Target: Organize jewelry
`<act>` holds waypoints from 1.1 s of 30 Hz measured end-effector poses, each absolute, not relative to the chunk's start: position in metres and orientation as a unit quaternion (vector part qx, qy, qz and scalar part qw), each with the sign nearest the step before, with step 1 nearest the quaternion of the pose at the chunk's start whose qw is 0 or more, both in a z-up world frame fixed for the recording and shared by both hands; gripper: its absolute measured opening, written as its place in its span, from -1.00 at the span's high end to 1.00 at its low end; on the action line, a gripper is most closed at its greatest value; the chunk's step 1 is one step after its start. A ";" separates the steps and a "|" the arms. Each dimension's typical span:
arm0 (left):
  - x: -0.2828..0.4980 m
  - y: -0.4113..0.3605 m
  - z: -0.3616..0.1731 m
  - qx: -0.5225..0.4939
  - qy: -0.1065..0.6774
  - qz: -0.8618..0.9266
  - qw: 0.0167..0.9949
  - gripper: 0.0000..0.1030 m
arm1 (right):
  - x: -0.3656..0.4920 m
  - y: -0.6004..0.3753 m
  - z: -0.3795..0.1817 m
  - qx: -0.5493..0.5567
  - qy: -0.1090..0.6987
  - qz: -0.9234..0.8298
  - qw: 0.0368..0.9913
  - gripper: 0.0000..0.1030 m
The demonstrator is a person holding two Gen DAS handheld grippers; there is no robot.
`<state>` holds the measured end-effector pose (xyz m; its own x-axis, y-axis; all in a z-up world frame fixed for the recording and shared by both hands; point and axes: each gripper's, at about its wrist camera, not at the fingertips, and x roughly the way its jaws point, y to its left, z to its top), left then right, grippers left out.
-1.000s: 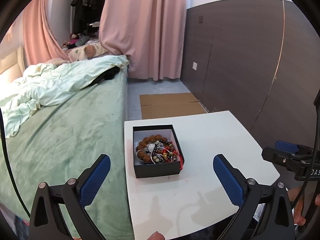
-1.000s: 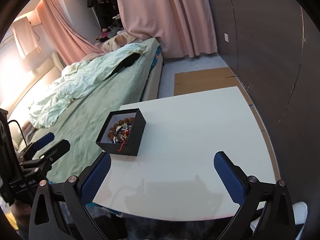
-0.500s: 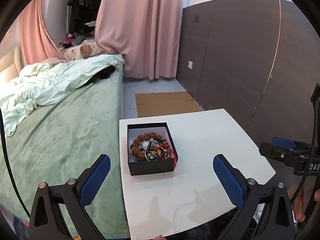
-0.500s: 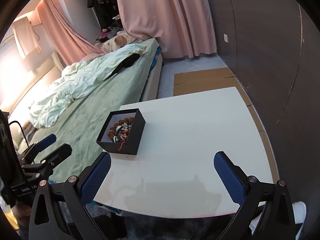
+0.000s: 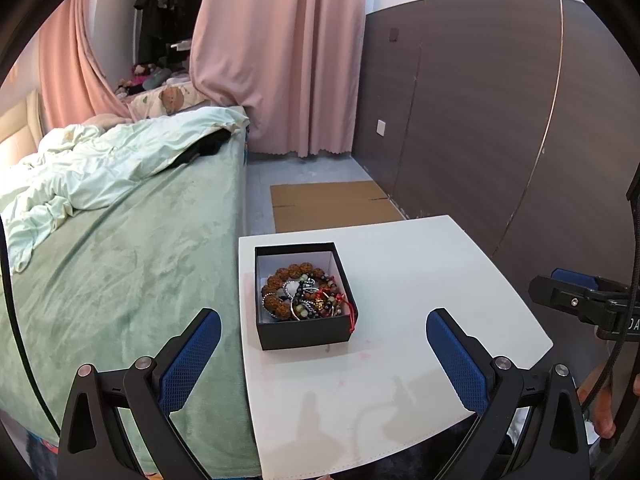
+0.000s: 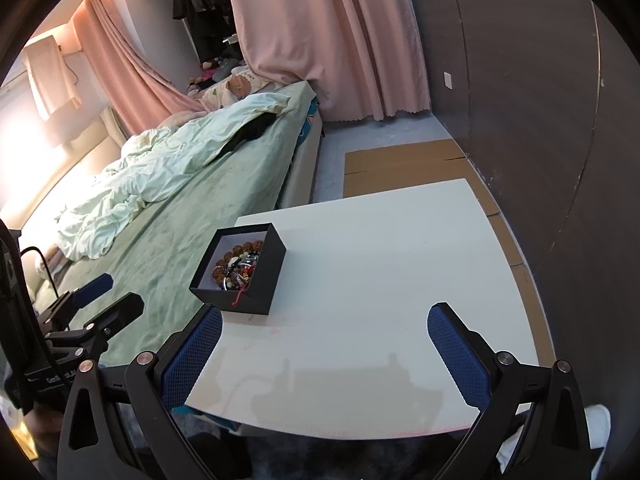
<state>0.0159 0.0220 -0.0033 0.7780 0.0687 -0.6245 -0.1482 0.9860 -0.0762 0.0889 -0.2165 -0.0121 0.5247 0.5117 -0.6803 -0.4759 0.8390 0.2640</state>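
Observation:
A black open box (image 5: 304,332) stands near the left edge of the white table (image 5: 420,280). It holds a tangle of jewelry (image 5: 304,294): a brown bead bracelet, dark beads, silver pieces and a red cord over the front wall. The box also shows in the right wrist view (image 6: 256,280) with the jewelry (image 6: 238,266) inside. My left gripper (image 5: 323,322) is open and empty, just short of the box. My right gripper (image 6: 325,318) is open and empty over the table's front part, right of the box. Each gripper shows in the other's view: right (image 5: 576,300), left (image 6: 100,300).
A bed with a green cover (image 5: 100,280) and a pale duvet (image 5: 100,168) runs along the table's left side. Flat cardboard (image 5: 332,204) lies on the floor beyond the table. A dark panelled wall (image 5: 500,140) stands to the right, pink curtains (image 5: 280,60) behind.
The left gripper's view has shifted slightly, and the box now sits a little nearer and more central between its fingers. The right gripper has barely moved. Both stay open.

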 end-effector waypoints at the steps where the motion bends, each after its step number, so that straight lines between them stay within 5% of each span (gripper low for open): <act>1: 0.016 0.022 -0.003 -0.061 0.328 0.058 0.941 -0.99 | 0.089 -0.216 -0.012 0.022 0.396 0.283 0.873 -1.00; 33: 0.015 0.021 -0.006 -0.060 0.325 0.053 0.942 -0.99 | 0.087 -0.220 -0.013 0.013 0.395 0.290 0.872 -1.00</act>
<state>0.0152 0.0211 -0.0056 0.7827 0.0608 -0.6194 -0.1394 0.9871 -0.0793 0.0866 -0.2199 -0.0130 0.5202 0.5157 -0.6808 -0.4949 0.8317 0.2518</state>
